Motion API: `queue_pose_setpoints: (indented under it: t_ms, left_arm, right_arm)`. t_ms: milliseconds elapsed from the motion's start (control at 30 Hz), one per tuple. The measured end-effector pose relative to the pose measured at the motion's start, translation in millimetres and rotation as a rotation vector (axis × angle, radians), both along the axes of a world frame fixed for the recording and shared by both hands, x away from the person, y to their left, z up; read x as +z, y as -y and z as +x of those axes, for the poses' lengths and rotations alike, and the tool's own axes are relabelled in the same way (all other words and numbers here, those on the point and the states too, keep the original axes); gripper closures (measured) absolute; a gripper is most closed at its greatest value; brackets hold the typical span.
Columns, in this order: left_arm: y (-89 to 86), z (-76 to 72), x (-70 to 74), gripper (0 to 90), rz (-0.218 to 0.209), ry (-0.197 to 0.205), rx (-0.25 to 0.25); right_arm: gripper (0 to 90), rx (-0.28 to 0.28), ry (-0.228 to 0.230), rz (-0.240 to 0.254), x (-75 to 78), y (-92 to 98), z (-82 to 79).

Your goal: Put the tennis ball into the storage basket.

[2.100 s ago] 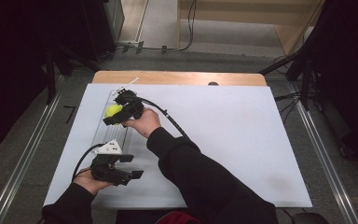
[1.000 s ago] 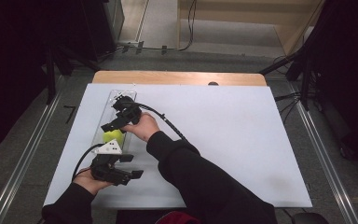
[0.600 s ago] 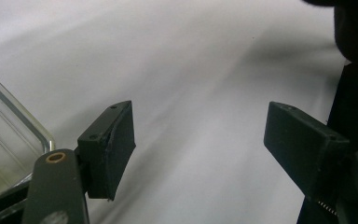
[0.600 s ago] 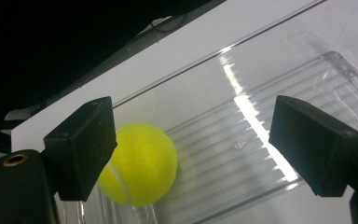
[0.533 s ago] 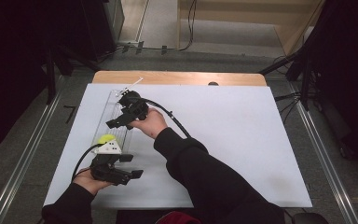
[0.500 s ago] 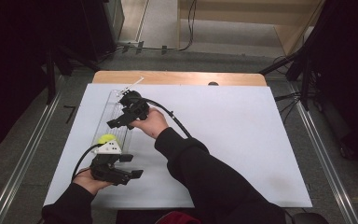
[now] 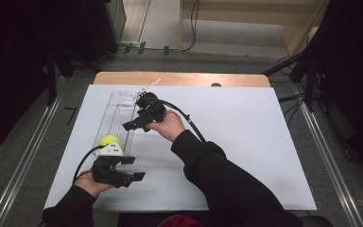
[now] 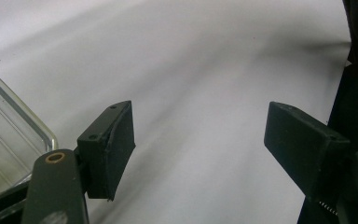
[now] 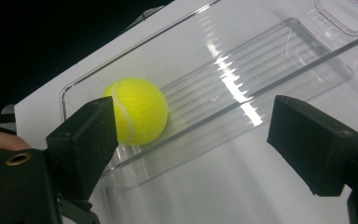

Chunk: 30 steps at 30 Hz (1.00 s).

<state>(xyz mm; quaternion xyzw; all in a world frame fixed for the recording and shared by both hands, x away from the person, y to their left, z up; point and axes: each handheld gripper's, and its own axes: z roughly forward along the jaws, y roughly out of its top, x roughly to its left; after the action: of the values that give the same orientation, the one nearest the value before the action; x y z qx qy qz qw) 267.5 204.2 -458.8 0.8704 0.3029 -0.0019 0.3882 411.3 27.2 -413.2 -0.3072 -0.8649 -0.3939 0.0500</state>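
Note:
A yellow tennis ball (image 7: 108, 140) lies in the near end of a long clear plastic tray (image 7: 119, 106) on the left of the white sheet. In the right gripper view the ball (image 9: 137, 111) rests against the tray's (image 9: 279, 35) end wall, loose. My right gripper (image 7: 134, 125) hovers just right of the tray's middle, open (image 9: 198, 135), with nothing between its jaws. My left gripper (image 7: 134, 169) rests low near the front left, beside the ball's end of the tray. It is open (image 8: 200, 140) over bare sheet, with the tray's corner (image 8: 9, 135) at its left.
The white sheet (image 7: 246, 142) covers most of the table, with a wooden strip (image 7: 179, 78) showing along the back edge. A small dark spot (image 7: 215, 85) sits at the back. The right gripper's black cable (image 7: 189, 120) trails over the forearm.
The right gripper held the ball over the tray, then let go; the ball dropped and rolled to the tray's near end. The right gripper drew slightly back and right. The left gripper stayed still.

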Motion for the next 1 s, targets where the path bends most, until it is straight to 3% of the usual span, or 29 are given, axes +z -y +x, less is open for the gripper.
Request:
queue_pose_setpoints:
  t_ms: [1000]
  left_arm:
    - [-0.7, 0.8, -0.7, 25.1, -0.010, -0.008, 0.003]
  right_arm:
    - [14.3, -0.014, -0.007, -0.010, 0.6, 54.5, -16.9]
